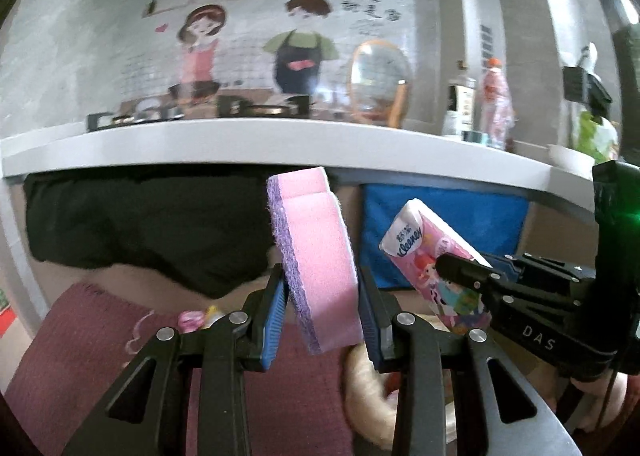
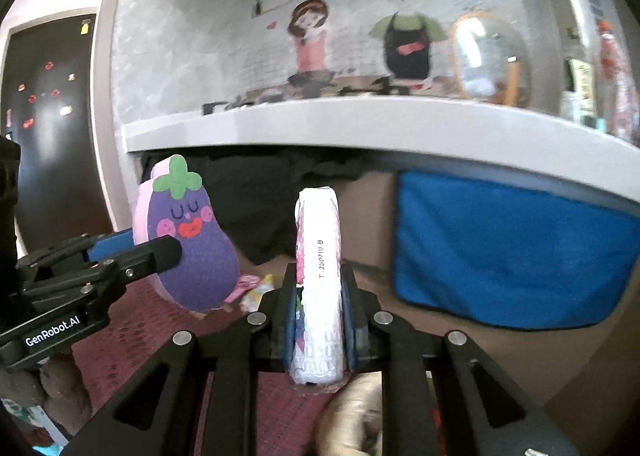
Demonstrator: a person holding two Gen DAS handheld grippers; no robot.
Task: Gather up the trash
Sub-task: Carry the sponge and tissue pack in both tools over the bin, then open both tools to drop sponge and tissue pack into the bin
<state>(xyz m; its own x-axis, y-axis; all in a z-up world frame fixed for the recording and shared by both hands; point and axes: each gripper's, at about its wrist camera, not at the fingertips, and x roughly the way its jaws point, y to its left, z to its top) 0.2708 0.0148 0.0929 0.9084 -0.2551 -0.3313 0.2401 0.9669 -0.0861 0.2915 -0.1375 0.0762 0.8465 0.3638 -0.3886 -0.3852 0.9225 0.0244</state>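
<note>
Two grippers are loaded, one item each. Our left gripper [image 1: 322,296] is clamped on a pink-and-purple eggplant-faced sponge [image 1: 316,256], its blue pads [image 1: 276,320] pressing both flat faces, with most of the sponge standing up above the jaws. Our right gripper [image 2: 318,320] pinches a small tissue pack [image 2: 318,268] edge-on between its pads, likewise upright. Both hang in the air, side by side, above a dark red mat [image 1: 60,336] and in front of a white counter edge [image 1: 240,140]; a blue cloth [image 2: 512,248] hangs below the counter. A few small pink and yellow scraps [image 2: 252,286] lie on the mat. No bin shows in either view, so we would keep both grips firm, carry the items level and apart so they don't knock together, and let go only once over the bin.
</note>
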